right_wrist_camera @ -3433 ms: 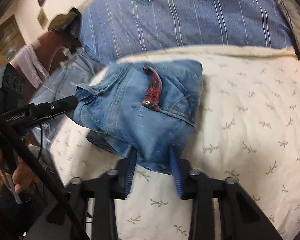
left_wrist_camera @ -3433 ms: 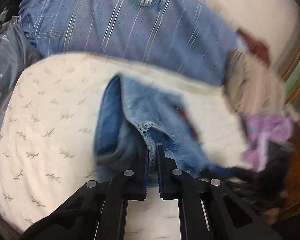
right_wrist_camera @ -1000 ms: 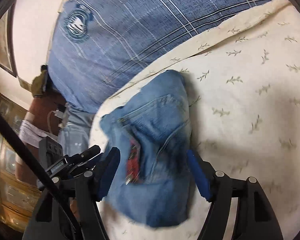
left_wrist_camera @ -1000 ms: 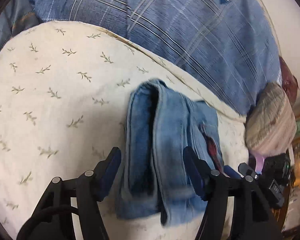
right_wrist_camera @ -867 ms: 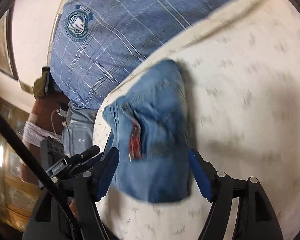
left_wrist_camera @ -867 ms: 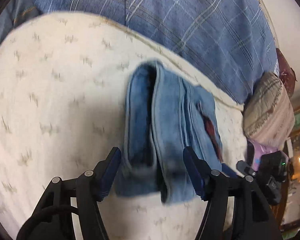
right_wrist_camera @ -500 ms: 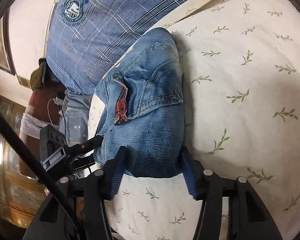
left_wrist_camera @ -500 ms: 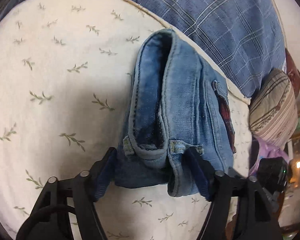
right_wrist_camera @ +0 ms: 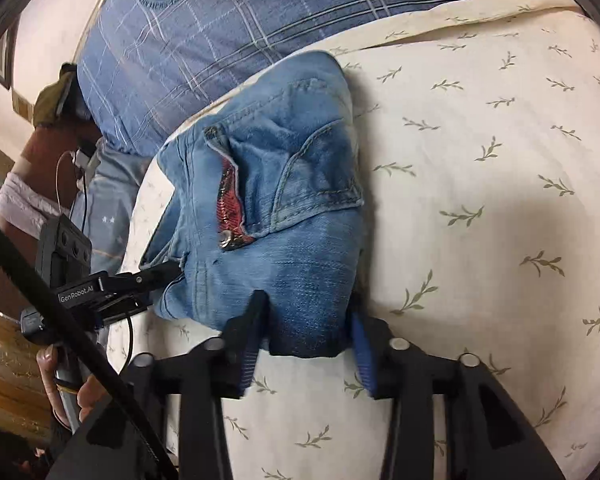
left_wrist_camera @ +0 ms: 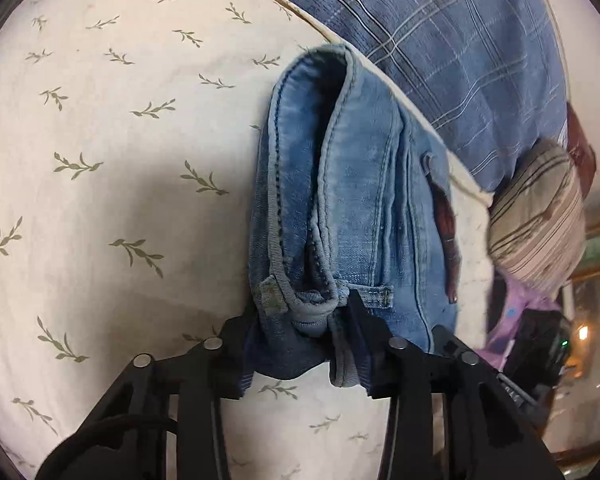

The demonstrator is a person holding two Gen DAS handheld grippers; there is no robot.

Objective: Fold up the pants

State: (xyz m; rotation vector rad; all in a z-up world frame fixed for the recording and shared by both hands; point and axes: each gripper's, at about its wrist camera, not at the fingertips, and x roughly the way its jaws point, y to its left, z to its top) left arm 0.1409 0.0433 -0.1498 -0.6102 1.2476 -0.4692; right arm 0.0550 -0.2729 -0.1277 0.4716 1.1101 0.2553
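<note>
Folded blue jeans [left_wrist_camera: 352,208] lie in a thick bundle on a cream leaf-print sheet [left_wrist_camera: 100,184]. In the left wrist view the waistband end faces me, and my left gripper [left_wrist_camera: 300,320] is shut on that end, fingers pressing its sides. In the right wrist view the jeans [right_wrist_camera: 300,248] show a back pocket and a red plaid lining at the fly. My right gripper [right_wrist_camera: 306,320] is shut on the opposite folded end of the bundle. The left gripper [right_wrist_camera: 156,276] also shows at the bundle's left side.
A large blue plaid pillow [left_wrist_camera: 440,40] lies behind the jeans, seen too in the right wrist view [right_wrist_camera: 240,28]. A striped beige cushion [left_wrist_camera: 536,212] and purple cloth [left_wrist_camera: 516,320] sit at the right. Dark equipment and a hand [right_wrist_camera: 68,392] are at the bed's left edge.
Both grippers moved in on the folded jeans from opposite ends and closed their fingers against the bundle. The bundle sits closer and more squeezed than a second ago.
</note>
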